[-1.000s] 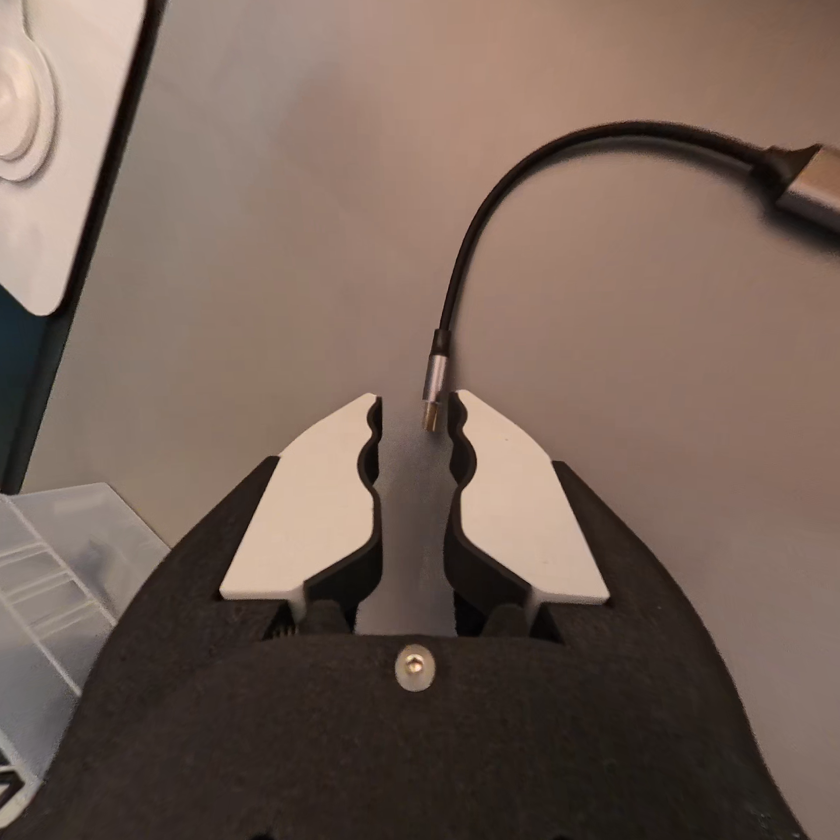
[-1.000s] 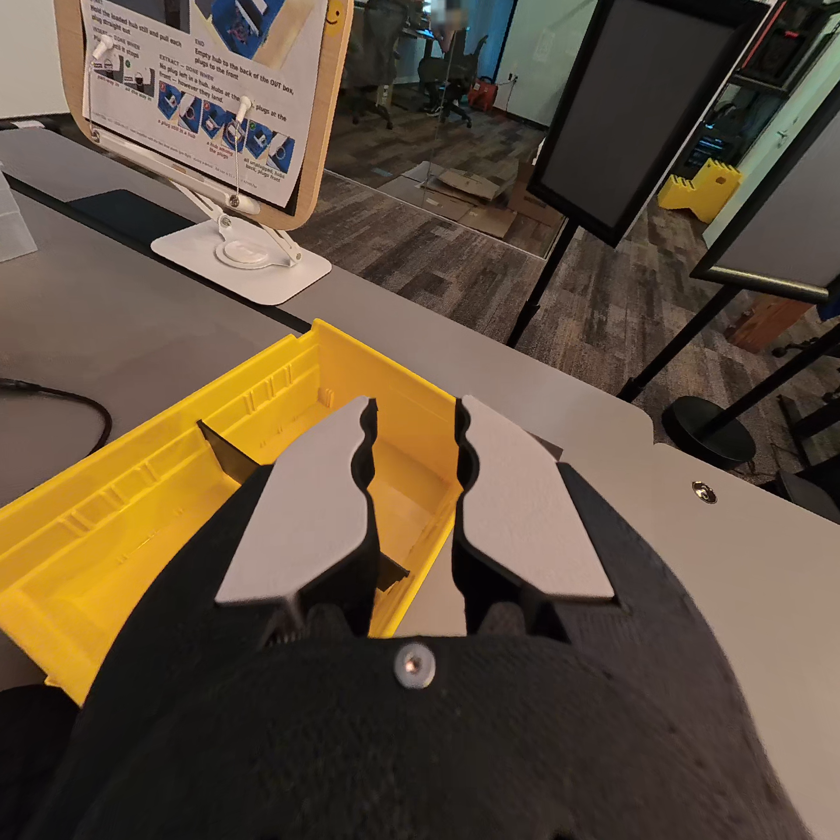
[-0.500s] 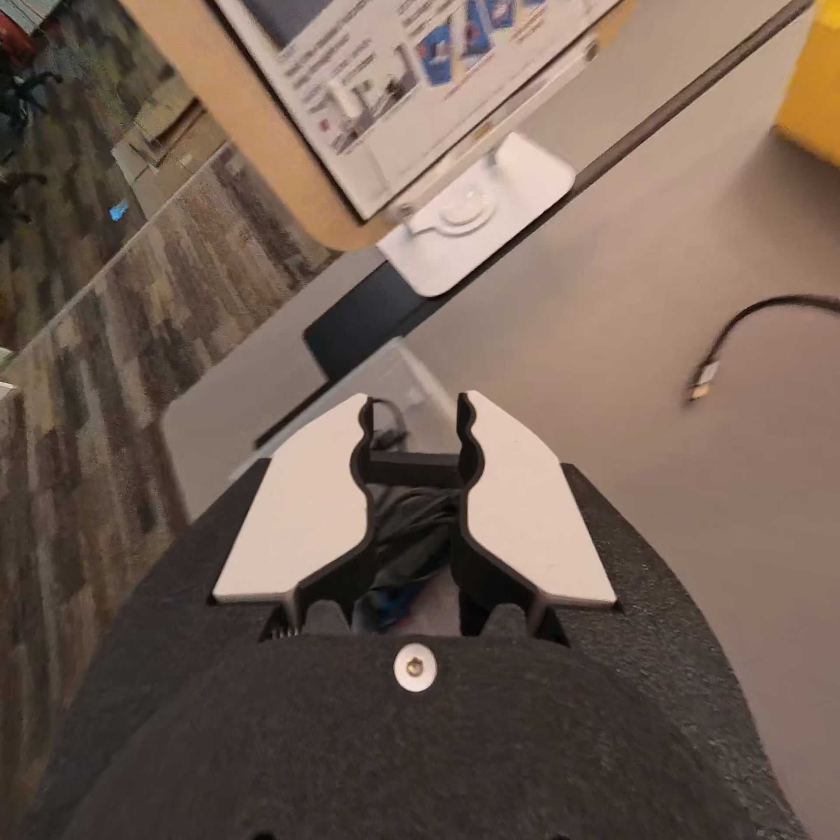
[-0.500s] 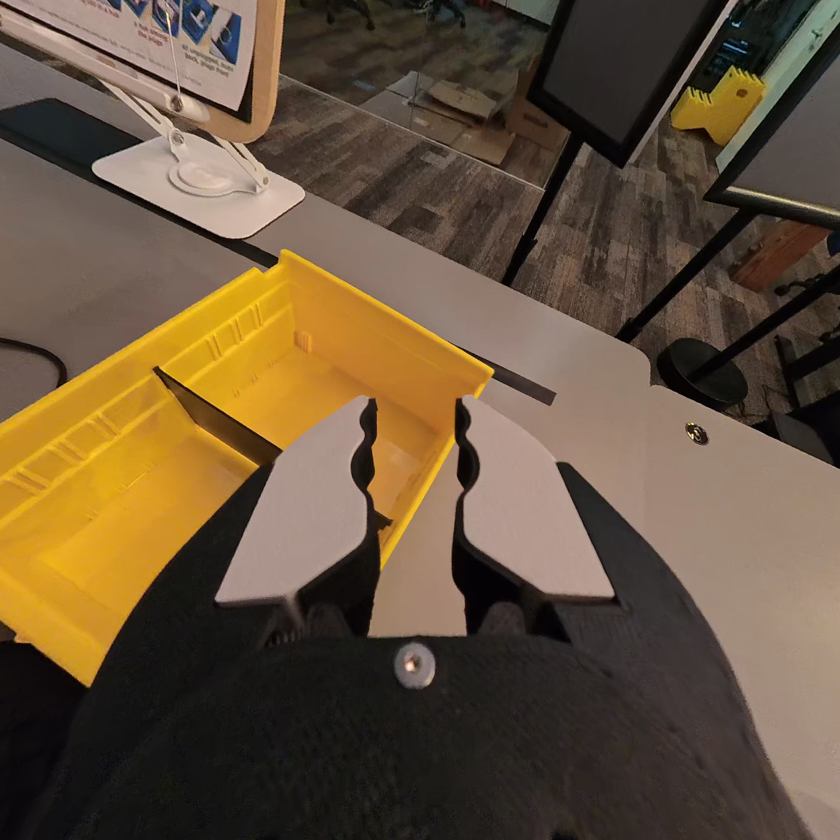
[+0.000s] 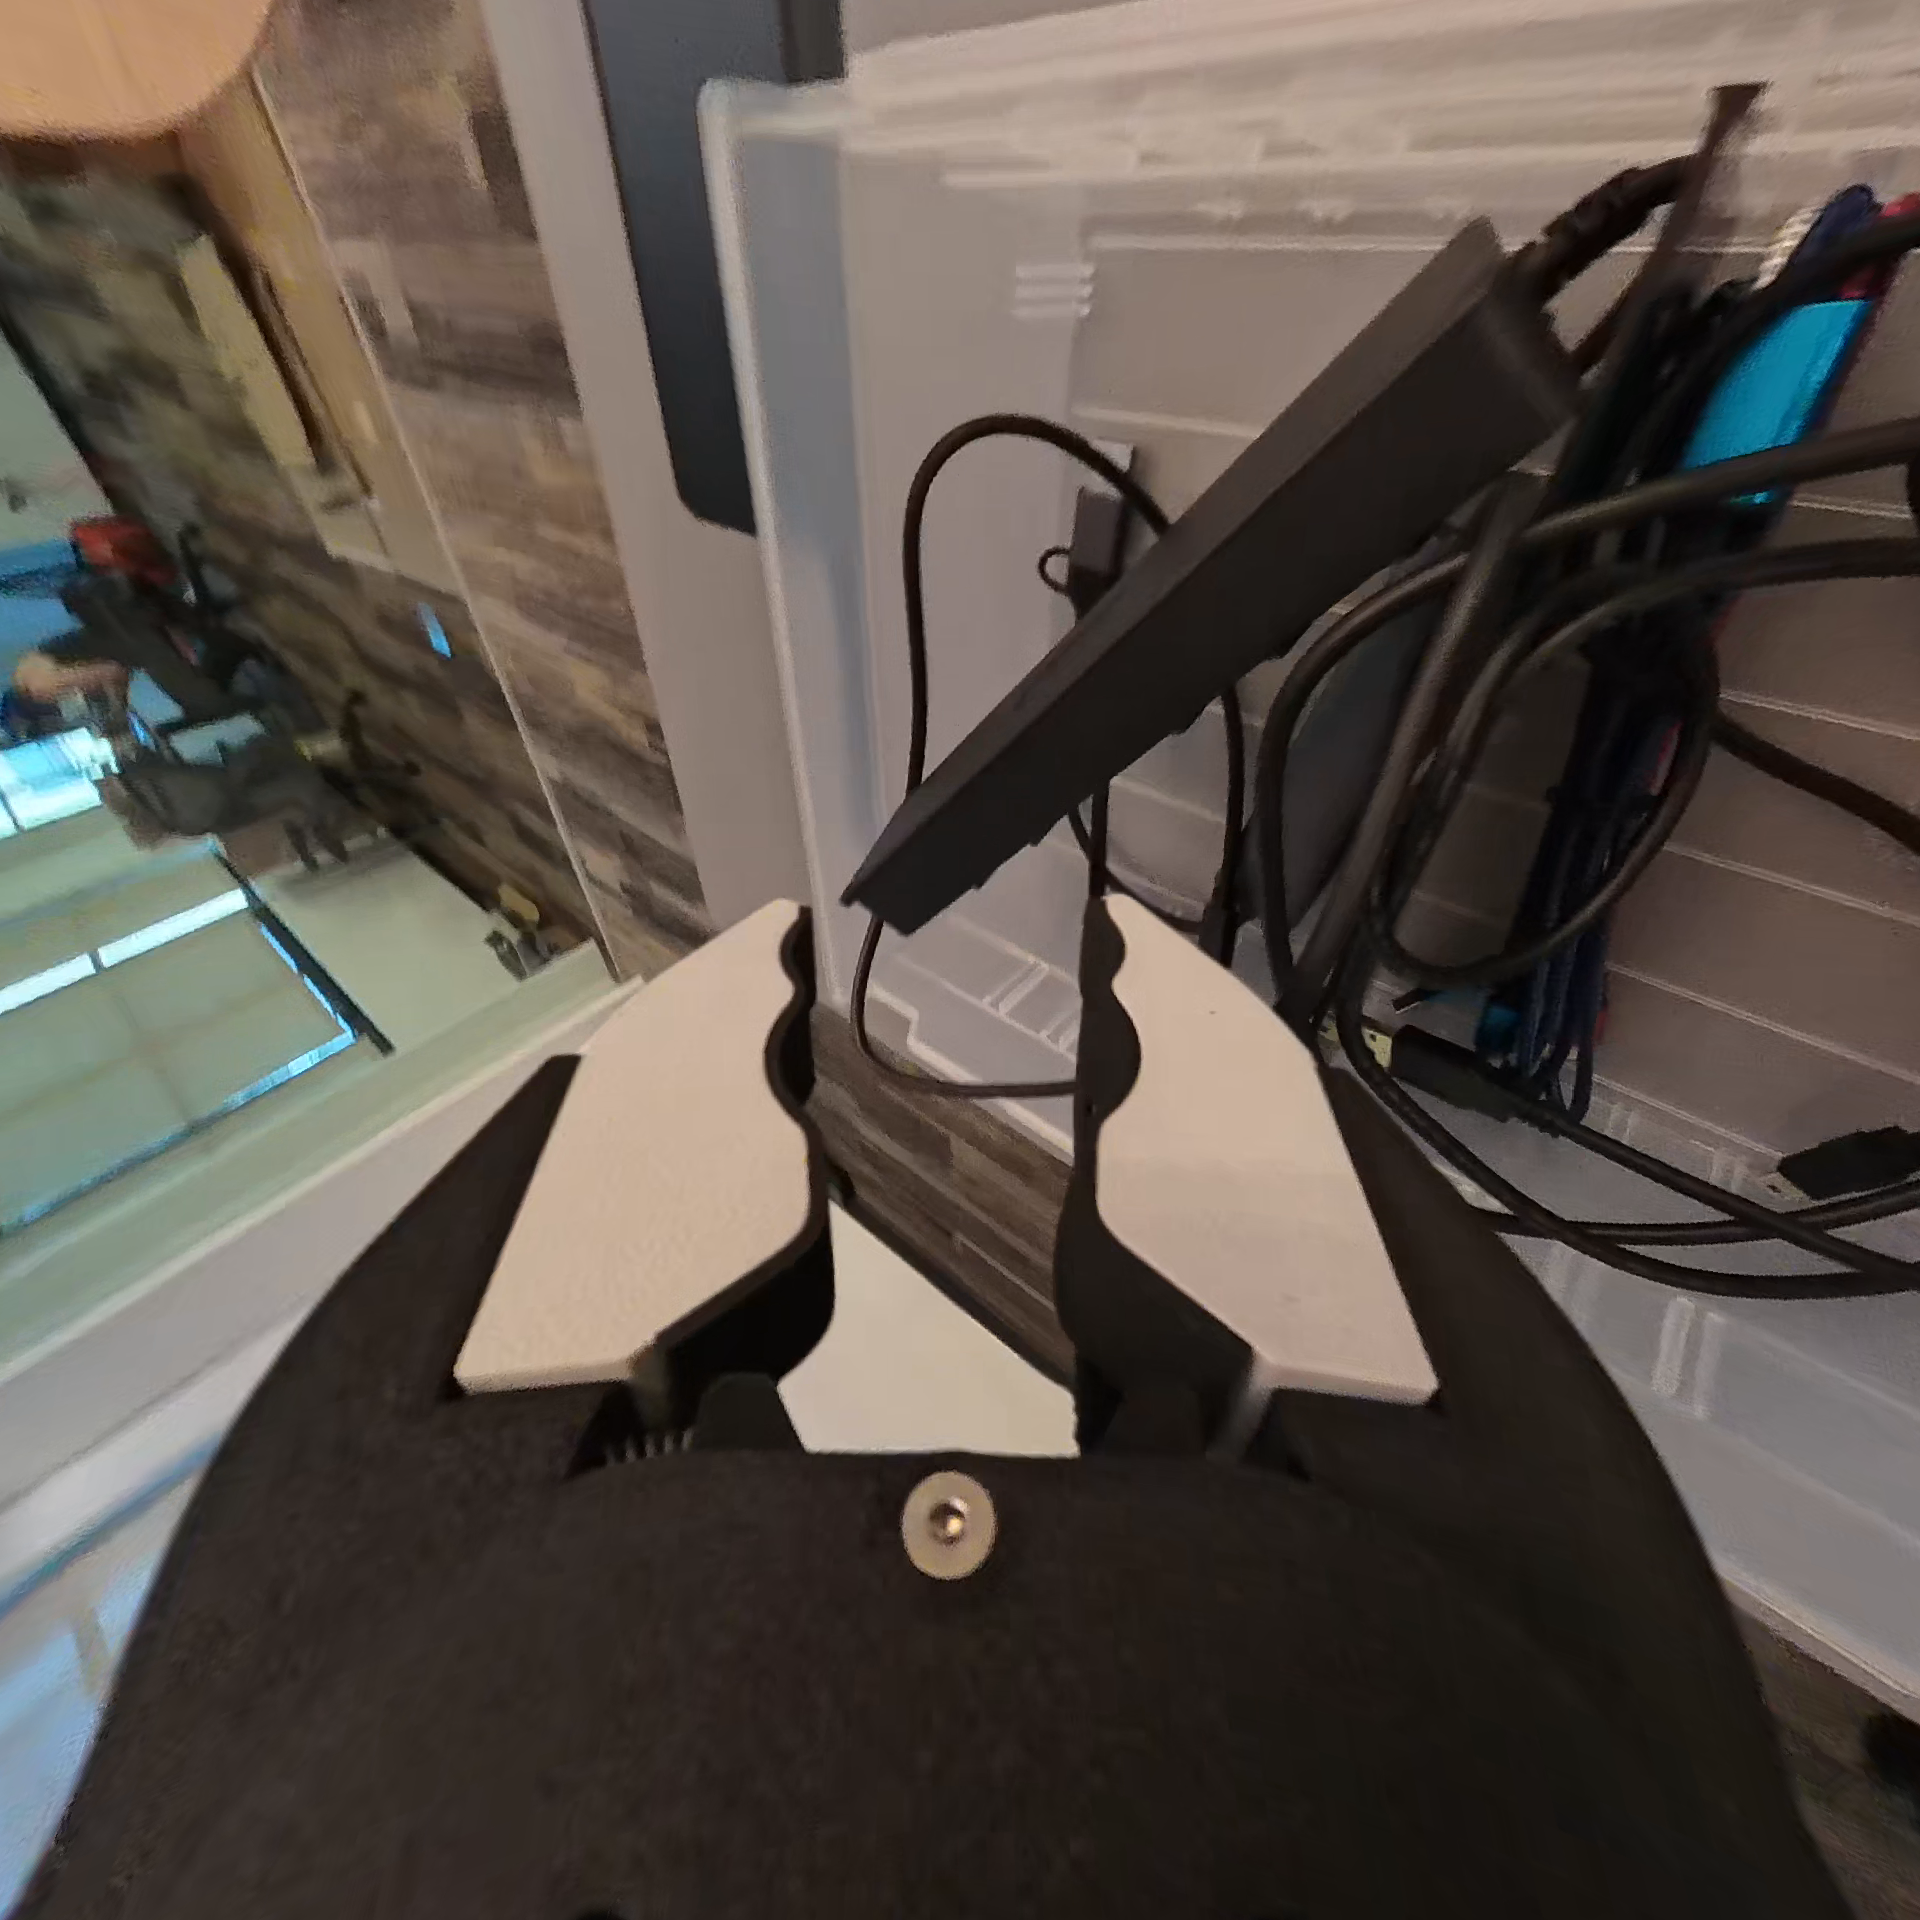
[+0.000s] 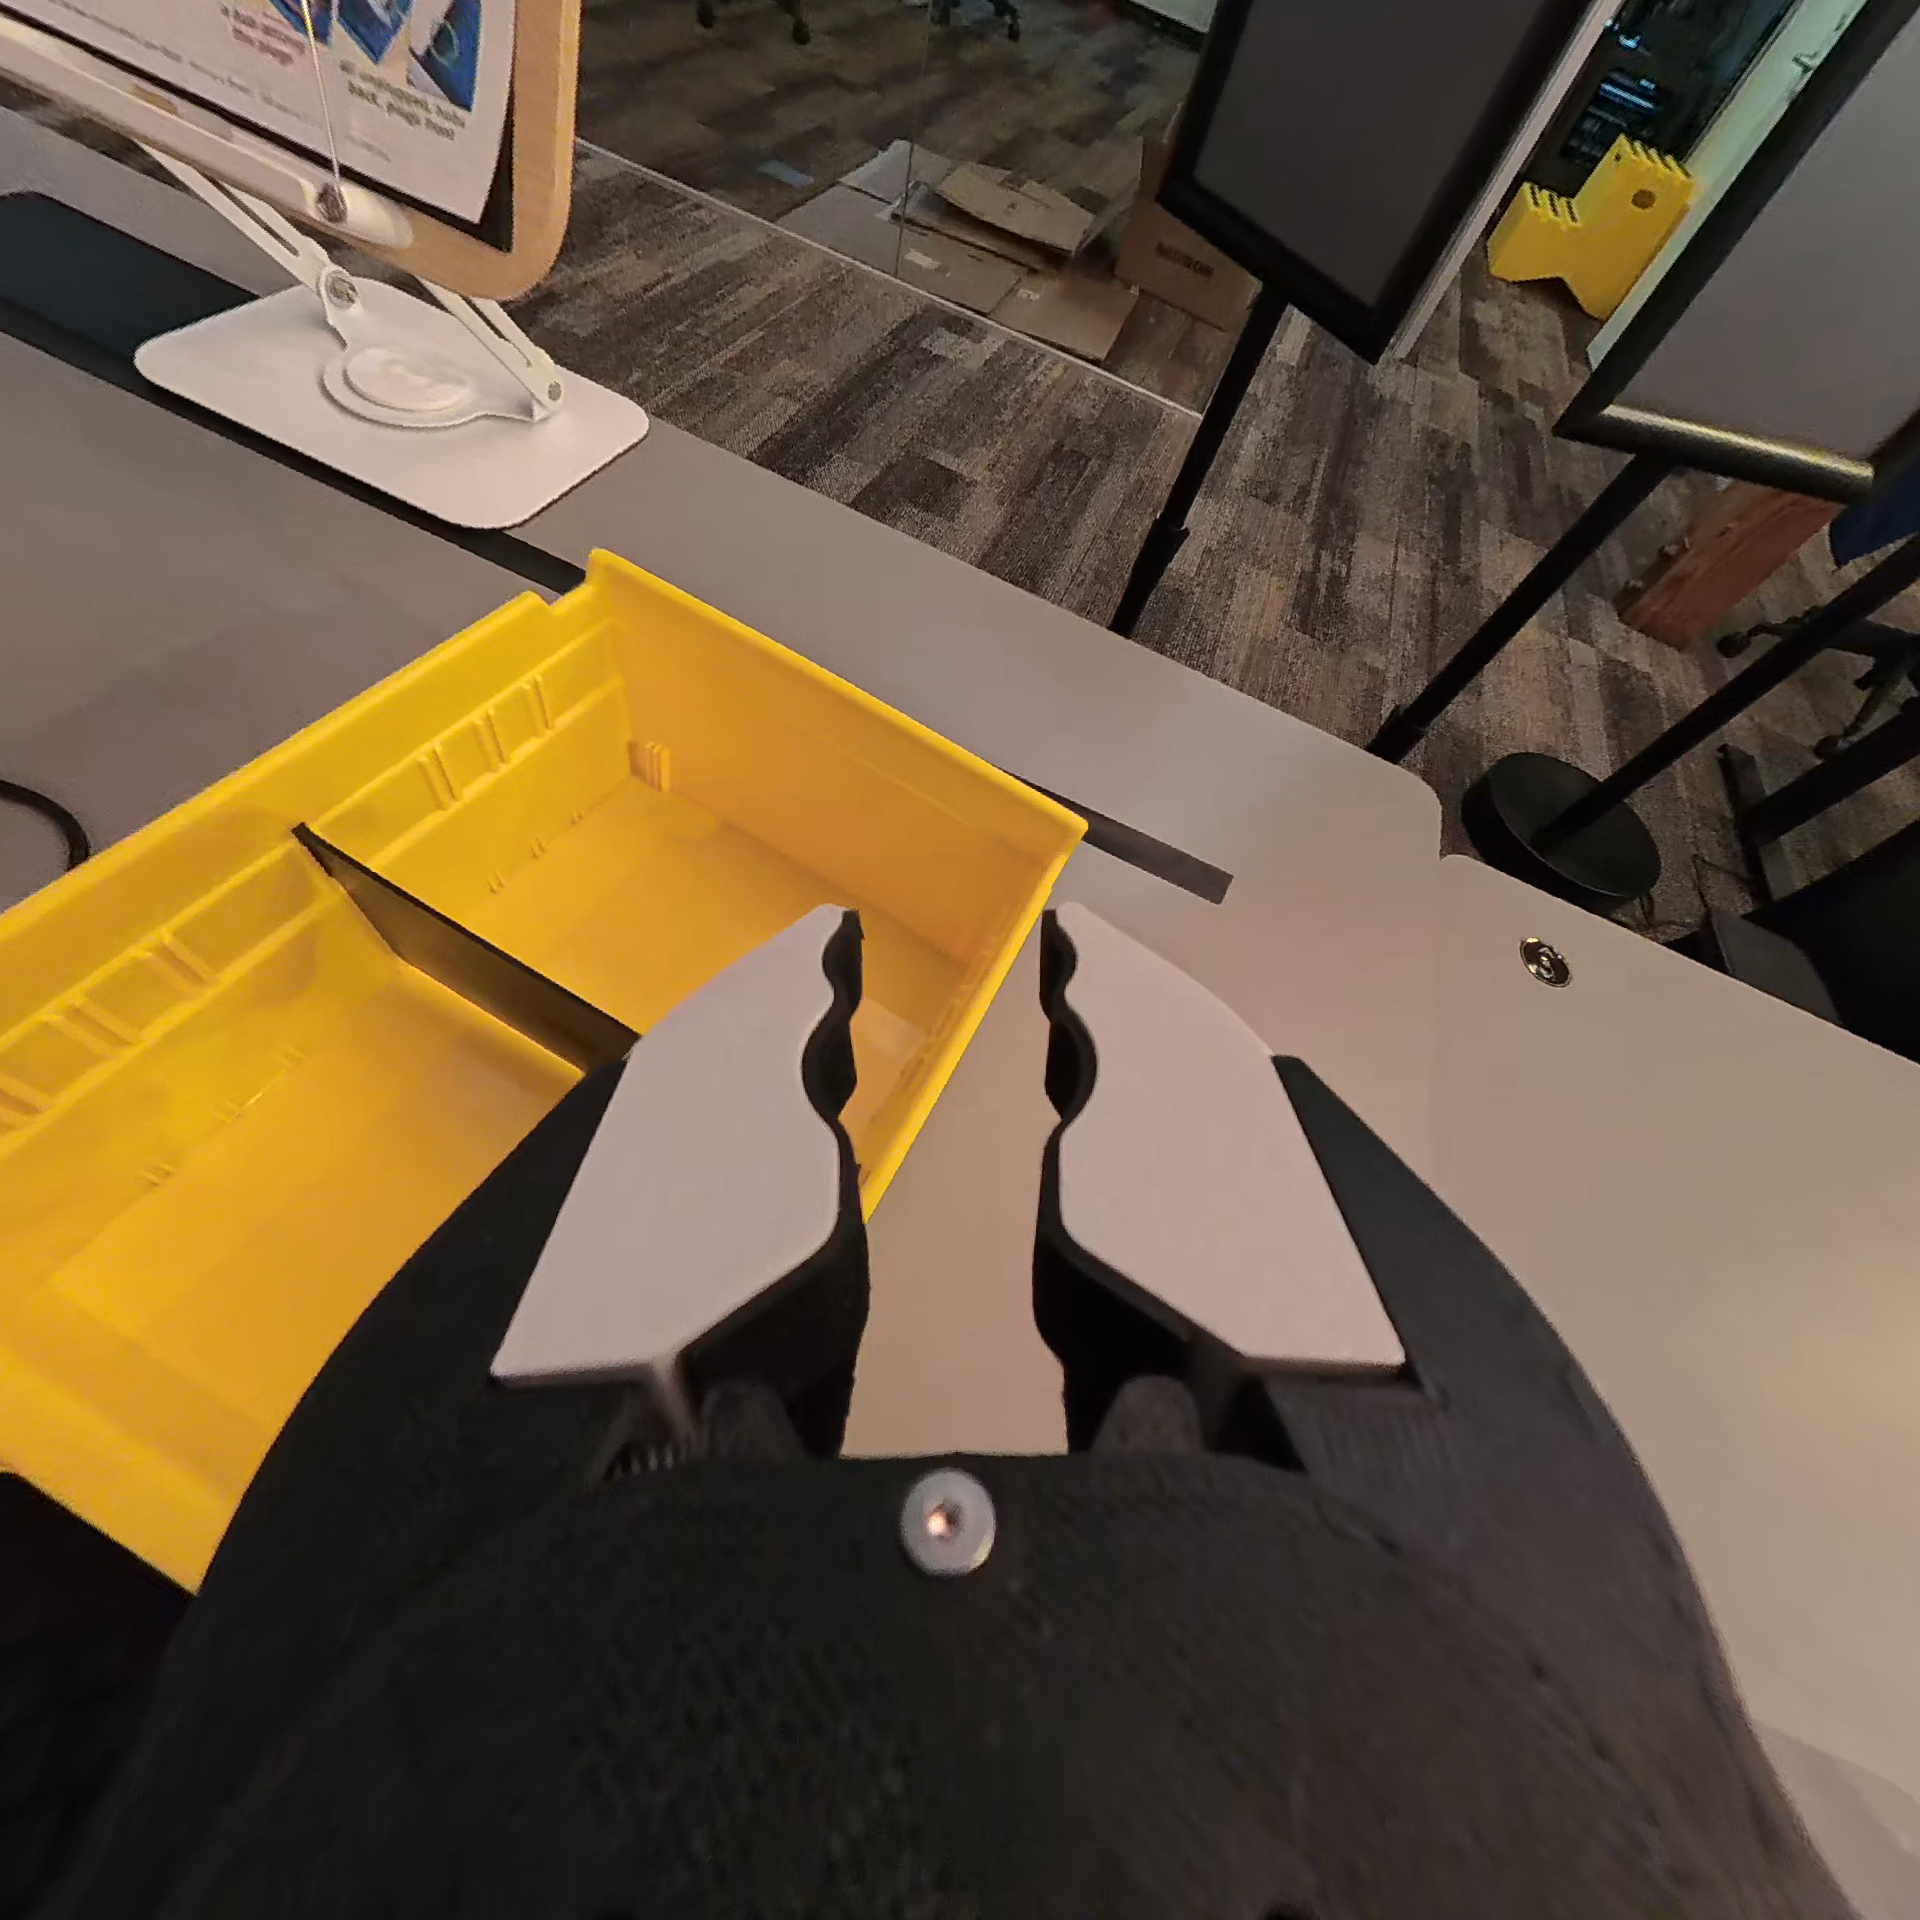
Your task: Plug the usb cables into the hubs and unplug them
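A black hub (image 5: 1226,623) lies slanted in a clear bin (image 5: 935,260), one corner pointing at the left gripper (image 5: 940,920). Beside it sits a tangle of dark cables (image 5: 1475,748) with a blue piece (image 5: 1756,395) among them; a thin cable (image 5: 914,623) loops along the bin's near wall. The left gripper hovers just short of the hub's corner, jaws parted, holding nothing. The right gripper (image 6: 948,925), also parted and holding nothing, hangs over the edge of a yellow bin (image 6: 727,686) with a black divider (image 6: 457,951), on a grey table (image 6: 1558,1299). A white stand (image 6: 395,416) sits behind.
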`<state>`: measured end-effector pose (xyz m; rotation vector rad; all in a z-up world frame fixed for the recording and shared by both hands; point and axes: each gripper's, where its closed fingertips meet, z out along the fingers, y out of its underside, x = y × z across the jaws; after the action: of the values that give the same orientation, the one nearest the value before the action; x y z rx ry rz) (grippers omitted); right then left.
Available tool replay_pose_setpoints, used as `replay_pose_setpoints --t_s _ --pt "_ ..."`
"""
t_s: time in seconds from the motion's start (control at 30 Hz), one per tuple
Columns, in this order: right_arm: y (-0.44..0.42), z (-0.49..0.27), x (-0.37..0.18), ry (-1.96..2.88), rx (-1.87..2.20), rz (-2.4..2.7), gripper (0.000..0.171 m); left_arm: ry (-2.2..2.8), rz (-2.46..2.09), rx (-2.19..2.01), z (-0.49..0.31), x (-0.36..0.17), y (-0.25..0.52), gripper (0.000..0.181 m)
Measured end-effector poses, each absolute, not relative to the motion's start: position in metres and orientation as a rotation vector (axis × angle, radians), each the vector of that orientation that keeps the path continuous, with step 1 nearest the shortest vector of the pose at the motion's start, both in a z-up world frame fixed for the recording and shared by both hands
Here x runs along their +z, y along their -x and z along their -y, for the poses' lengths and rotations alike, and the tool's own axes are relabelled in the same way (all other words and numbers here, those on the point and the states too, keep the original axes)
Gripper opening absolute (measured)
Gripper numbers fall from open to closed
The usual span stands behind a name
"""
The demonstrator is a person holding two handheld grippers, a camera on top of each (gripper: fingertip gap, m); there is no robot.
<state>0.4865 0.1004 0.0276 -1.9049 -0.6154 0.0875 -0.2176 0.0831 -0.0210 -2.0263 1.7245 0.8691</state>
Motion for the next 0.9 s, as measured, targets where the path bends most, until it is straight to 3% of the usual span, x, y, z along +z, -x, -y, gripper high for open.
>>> replay_pose_setpoints --t_s 0.17,0.37,0.57,0.67,0.9 --pt "-0.490 -0.100 0.028 1.914 0.085 0.591 0.033 1.886 -1.986 0.906 -0.091 -0.041 0.219 0.045" --pt "-0.488 -0.097 0.016 1.980 0.047 0.630 0.033 1.896 -2.178 0.902 -0.100 -0.057 0.238 0.057" --pt "-0.470 -0.103 0.008 1.996 0.082 0.682 0.033 1.835 -2.223 0.776 -0.111 -0.079 0.223 0.047" --pt "-0.464 -0.104 0.001 2.017 0.085 0.724 0.033 1.832 -2.264 0.808 -0.112 -0.094 0.226 0.034" --pt "-0.460 -0.104 0.002 2.003 0.132 0.724 0.032 1.840 -2.170 0.833 -0.112 -0.086 0.233 0.030"
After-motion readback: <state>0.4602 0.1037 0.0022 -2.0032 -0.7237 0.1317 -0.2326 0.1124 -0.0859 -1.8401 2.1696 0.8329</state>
